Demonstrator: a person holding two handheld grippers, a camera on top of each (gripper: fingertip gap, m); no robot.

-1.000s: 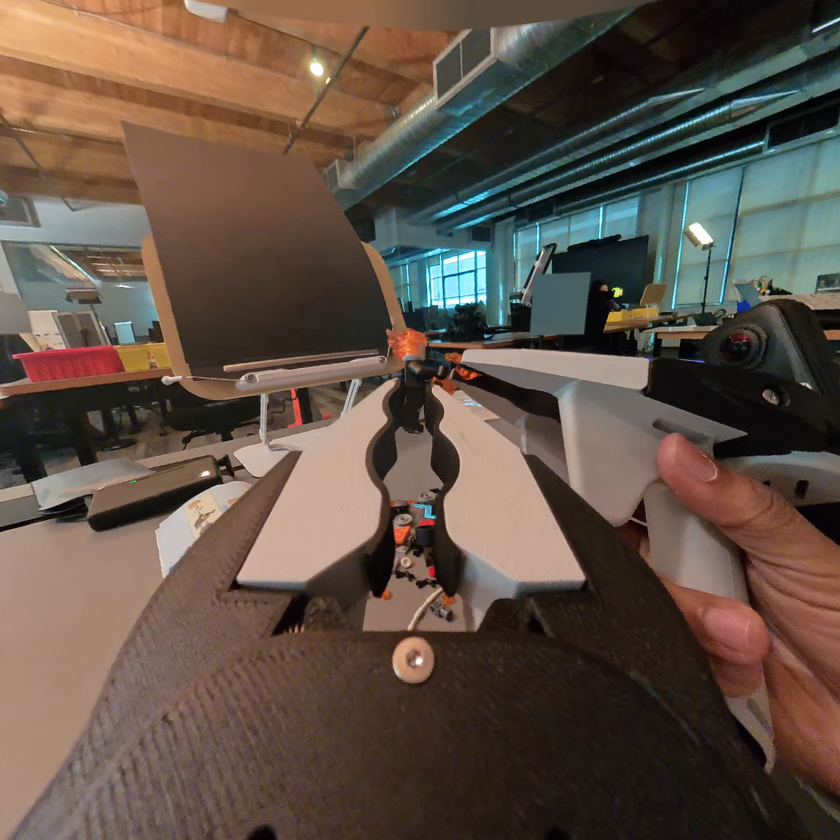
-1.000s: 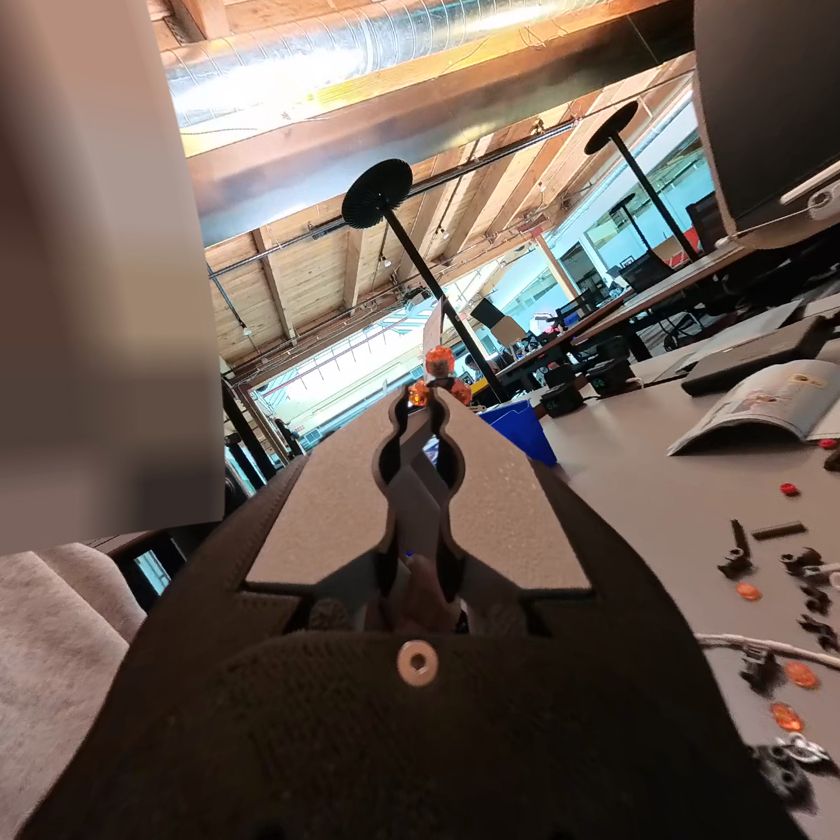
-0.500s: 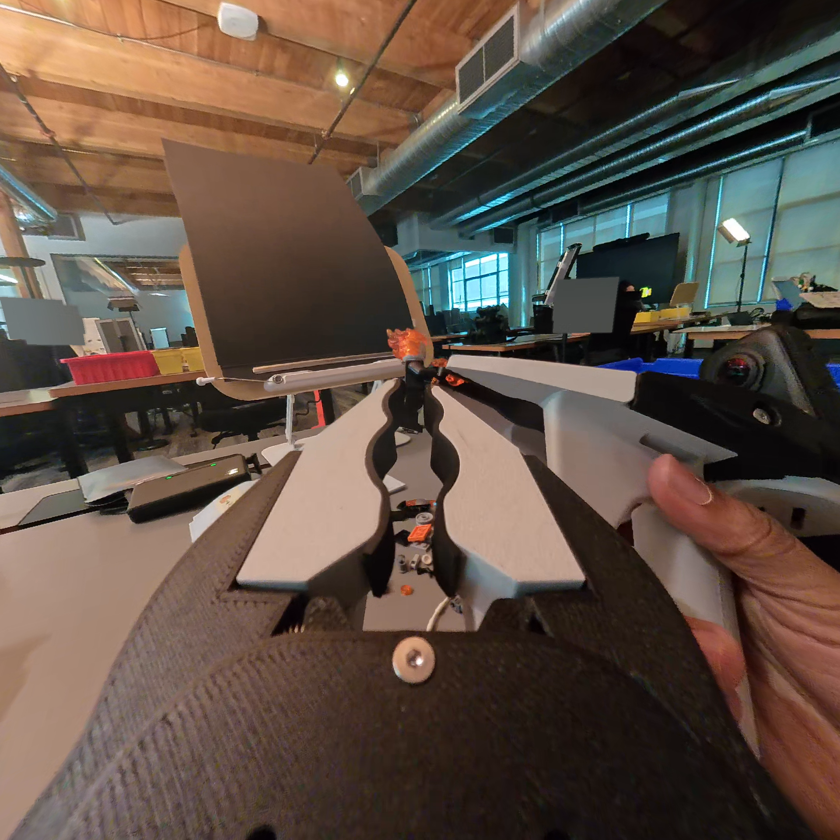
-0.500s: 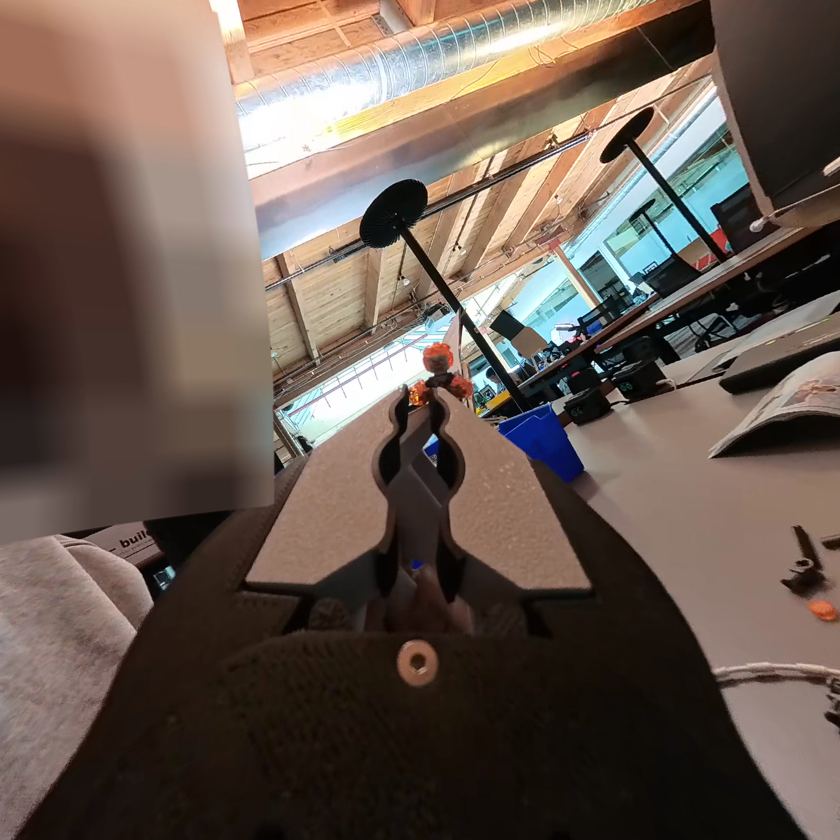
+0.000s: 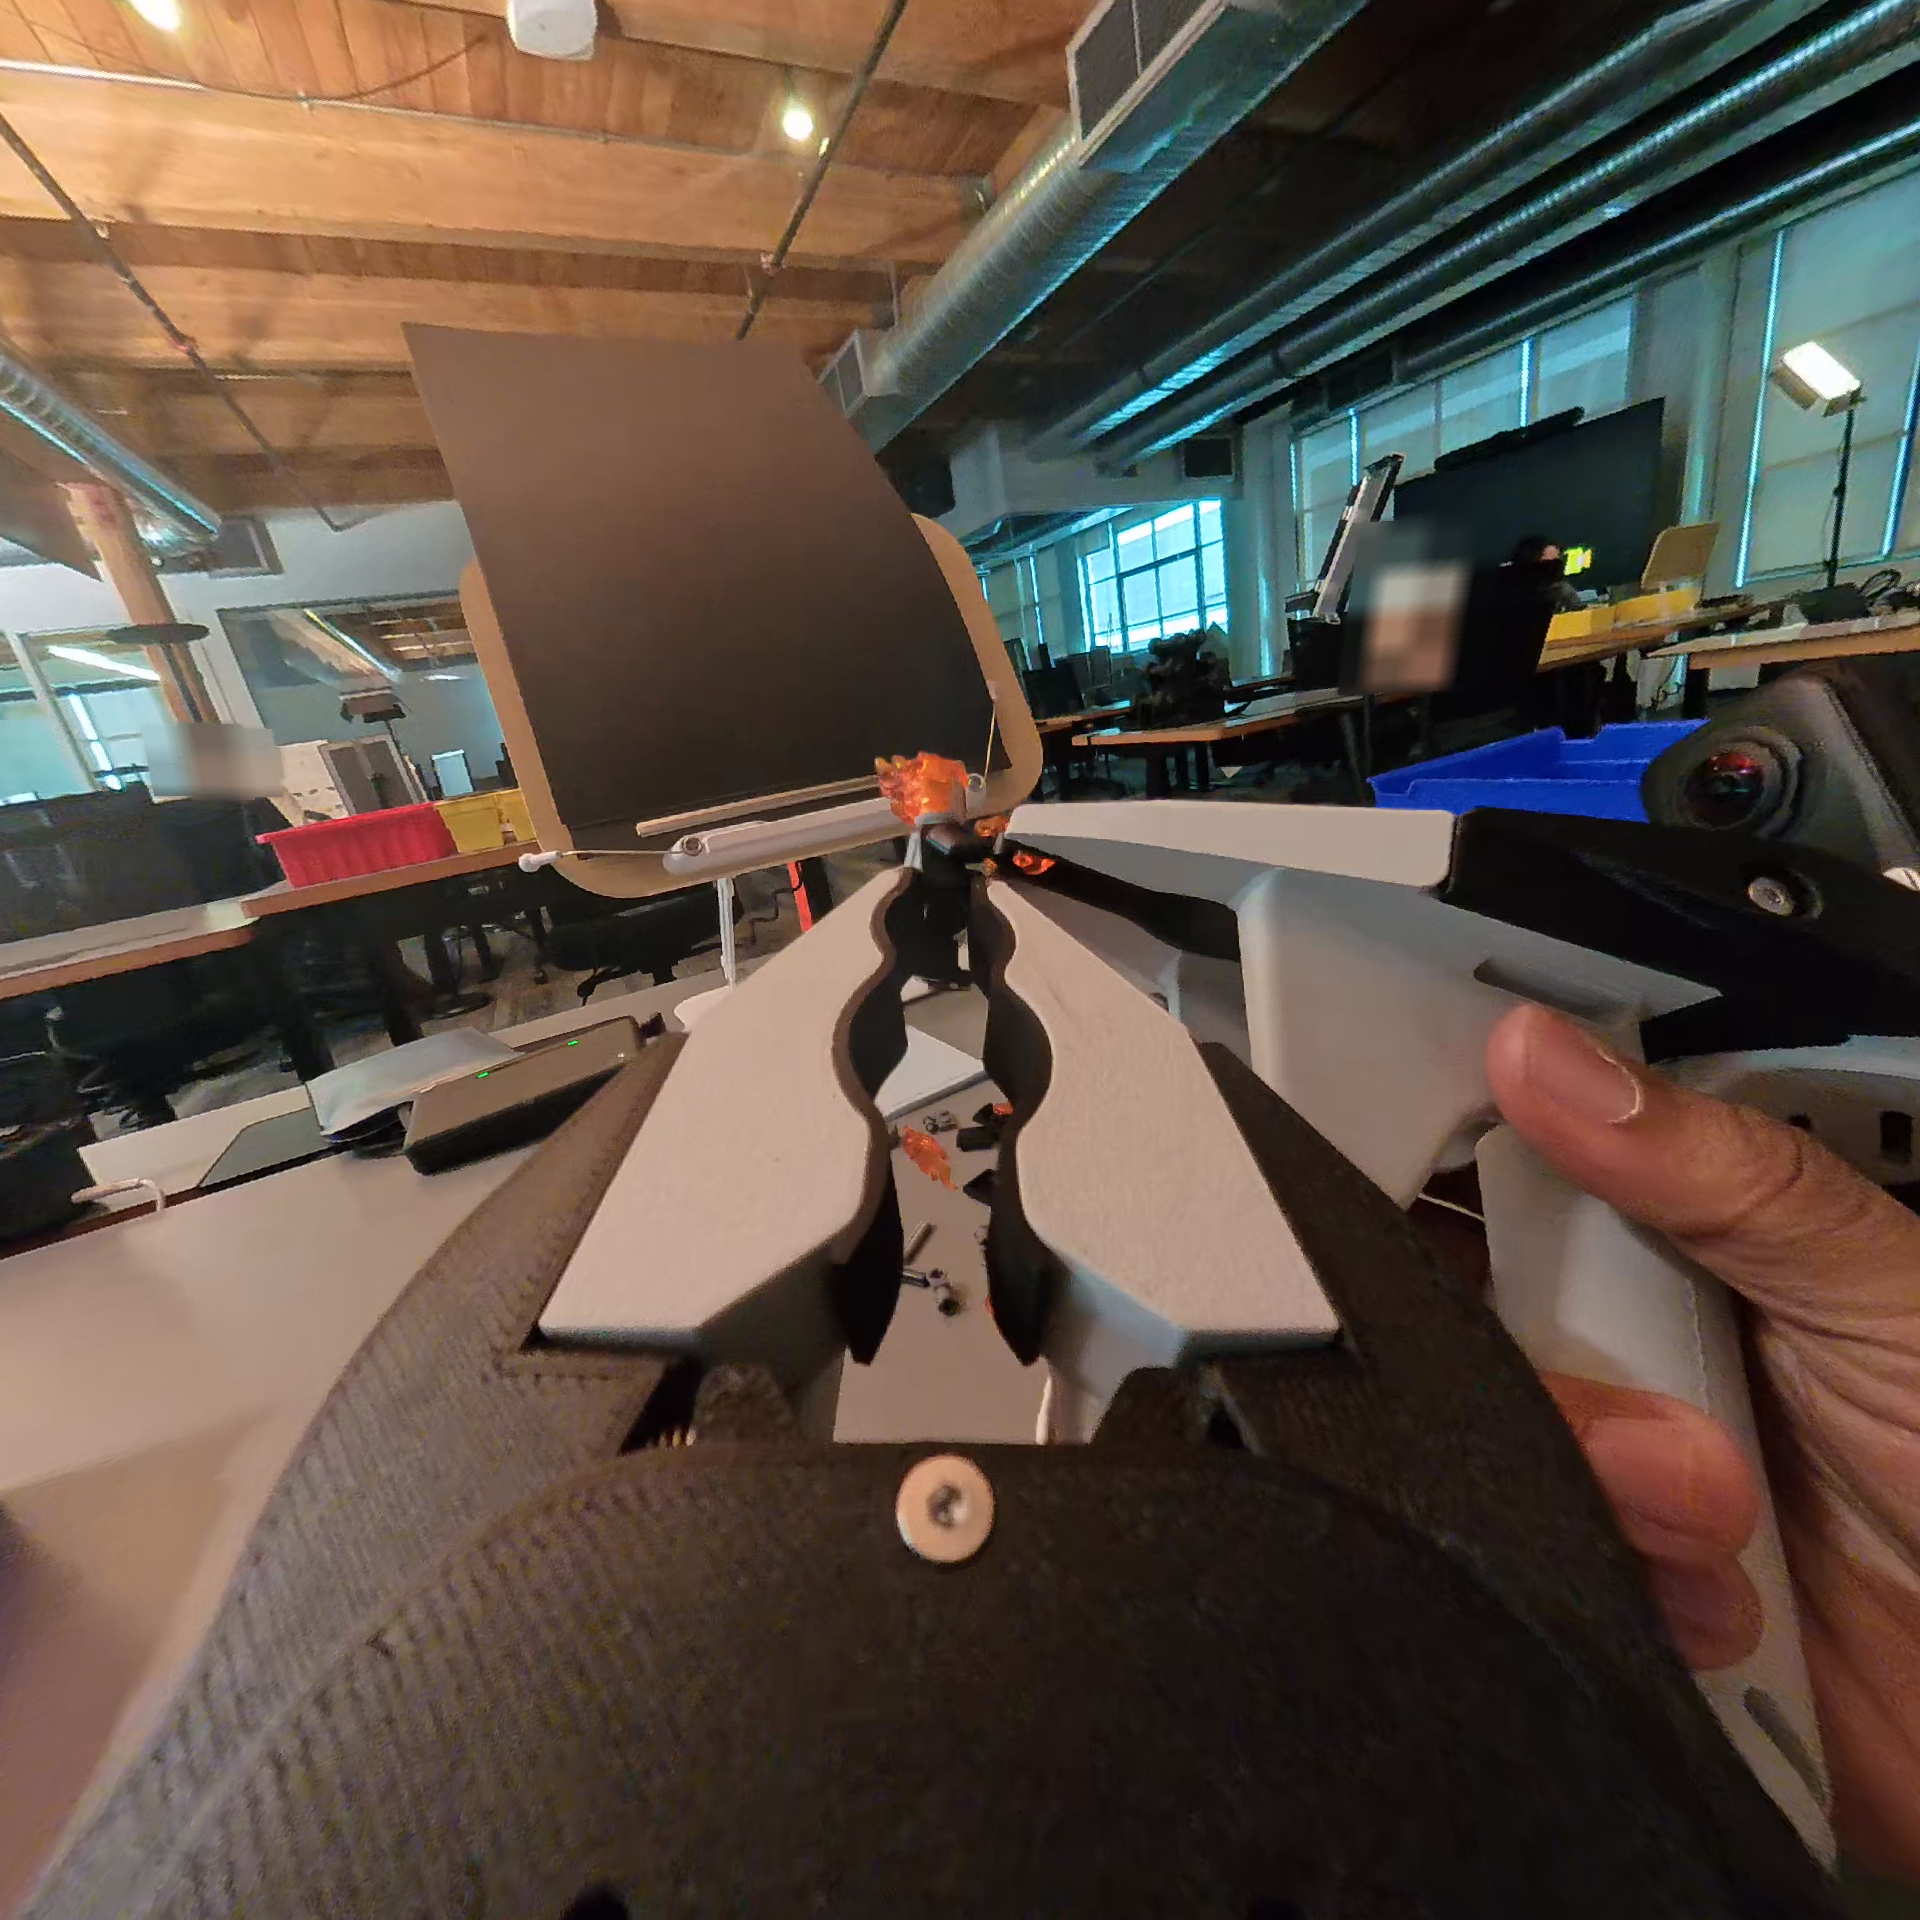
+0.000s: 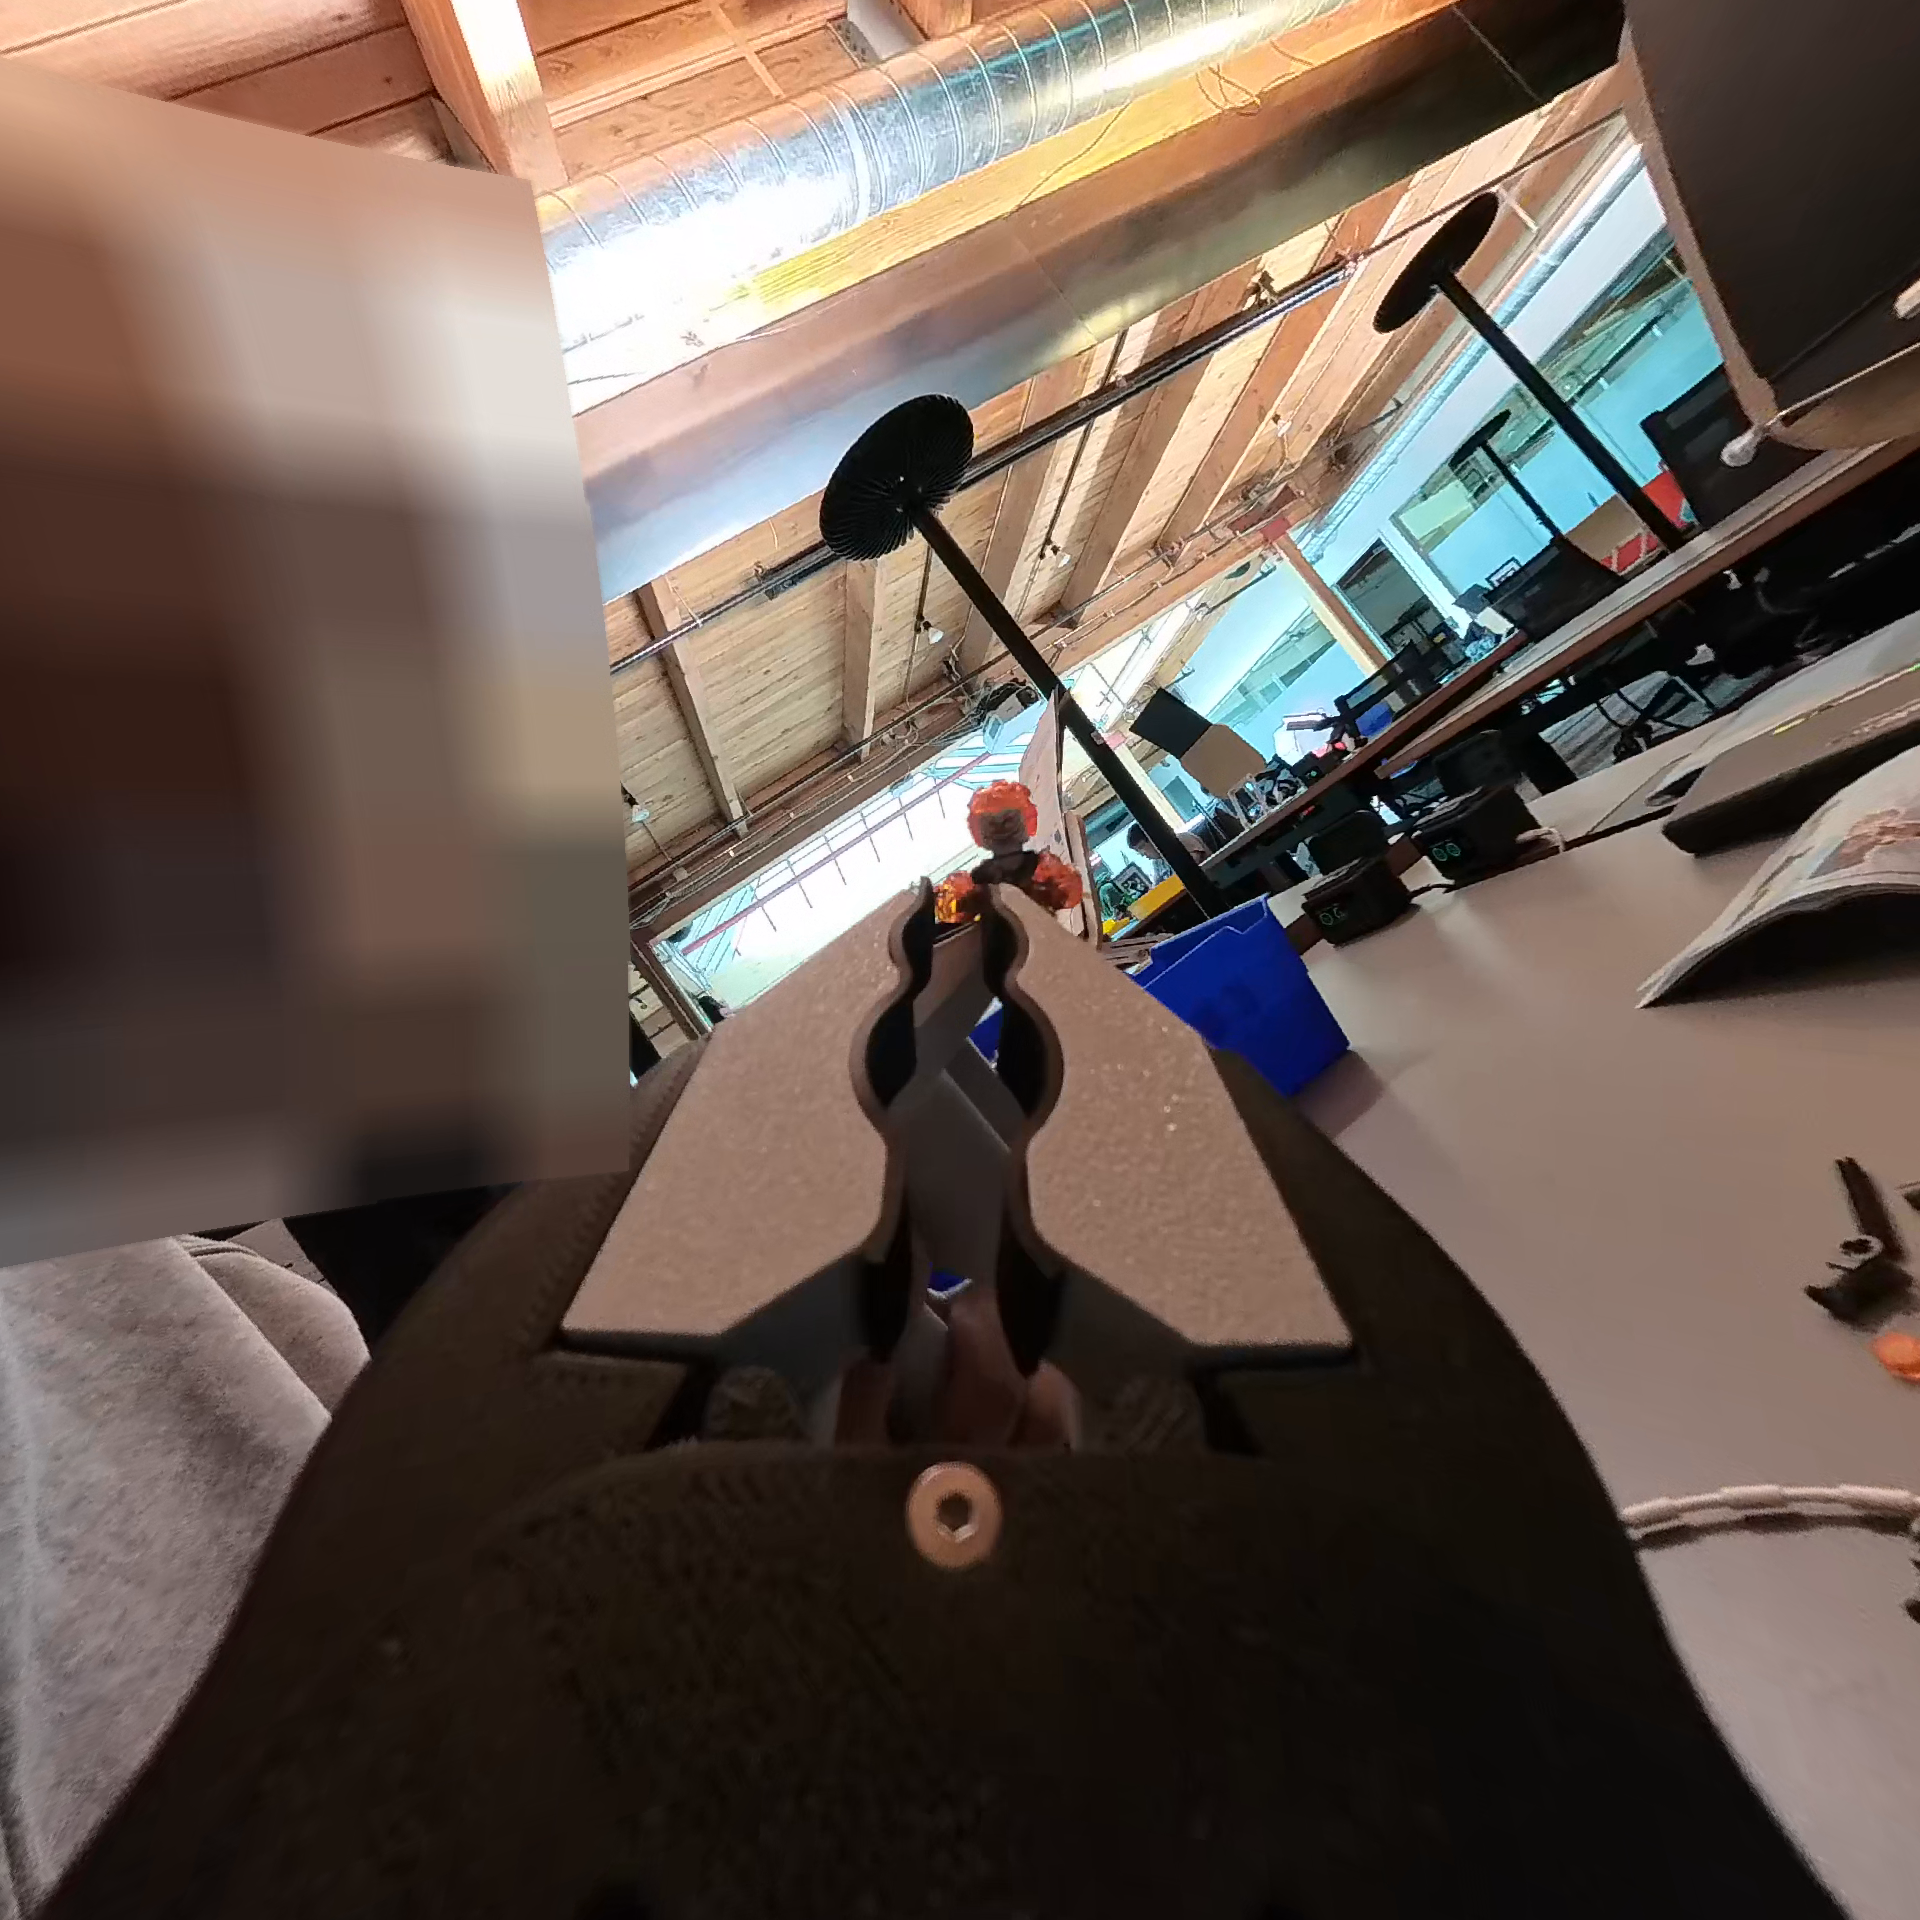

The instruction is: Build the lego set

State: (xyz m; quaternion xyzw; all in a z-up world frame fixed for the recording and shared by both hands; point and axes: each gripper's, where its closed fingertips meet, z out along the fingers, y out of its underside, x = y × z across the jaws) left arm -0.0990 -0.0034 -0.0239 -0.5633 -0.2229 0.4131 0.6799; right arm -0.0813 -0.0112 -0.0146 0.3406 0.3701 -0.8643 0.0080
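A small black minifigure with an orange flame head (image 5: 923, 781) is held in the air above the grey table (image 5: 208, 1299). My left gripper (image 5: 940, 883) is shut on its black legs. My right gripper (image 5: 1003, 840) comes in from the right, and its tips meet at the figure's side by an orange flame hand. In the right wrist view the figure (image 6: 1000, 844) stands just above my right gripper (image 6: 961, 909), which is shut on it. Loose black and orange pieces (image 5: 951, 1148) lie on the table below.
A black board on a white stand (image 5: 707, 603) is behind the figure, with a dark flat device (image 5: 520, 1091) to its left. A blue bin (image 6: 1236, 997), an open booklet (image 6: 1808, 894), more loose pieces (image 6: 1860, 1252) and a white cord (image 6: 1766, 1507) lie on the table. A hand (image 5: 1704, 1299) grips the right tool. Only a small space, under 4 cm, lies between the two pairs of fingers.
Both grippers have kept their hold on the figure. The pair has swung left: most loose pieces have slid out of the right view, and the blue bin has come closer.
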